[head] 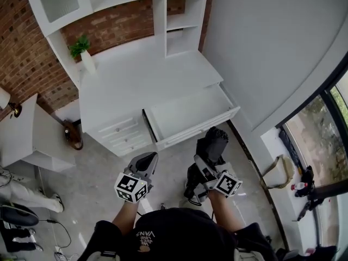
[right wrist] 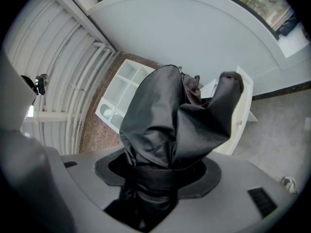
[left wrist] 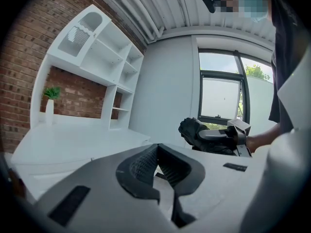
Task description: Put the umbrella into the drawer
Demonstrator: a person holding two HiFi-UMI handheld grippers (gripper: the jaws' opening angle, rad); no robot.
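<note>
A black folded umbrella (head: 215, 142) sticks out of my right gripper (head: 205, 163), whose jaws are shut on its lower end. In the right gripper view the umbrella (right wrist: 167, 115) fills the middle, bunched above the gripper (right wrist: 158, 176). The white desk's drawer (head: 198, 132) stands pulled open just ahead of the umbrella, with nothing showing inside; its front (right wrist: 244, 111) shows behind the umbrella. My left gripper (head: 147, 159) hovers before the desk's small drawers. Its jaws (left wrist: 157, 152) are shut with nothing in them. The umbrella (left wrist: 193, 130) appears to its right.
On the desk top (head: 141, 75) stands a small plant in a white vase (head: 84, 53), under a white shelf unit (head: 182, 20). Shut small drawers (head: 122, 134) sit left of the open one. A low white table (head: 30, 137) is at left, a bag (head: 277, 173) at right.
</note>
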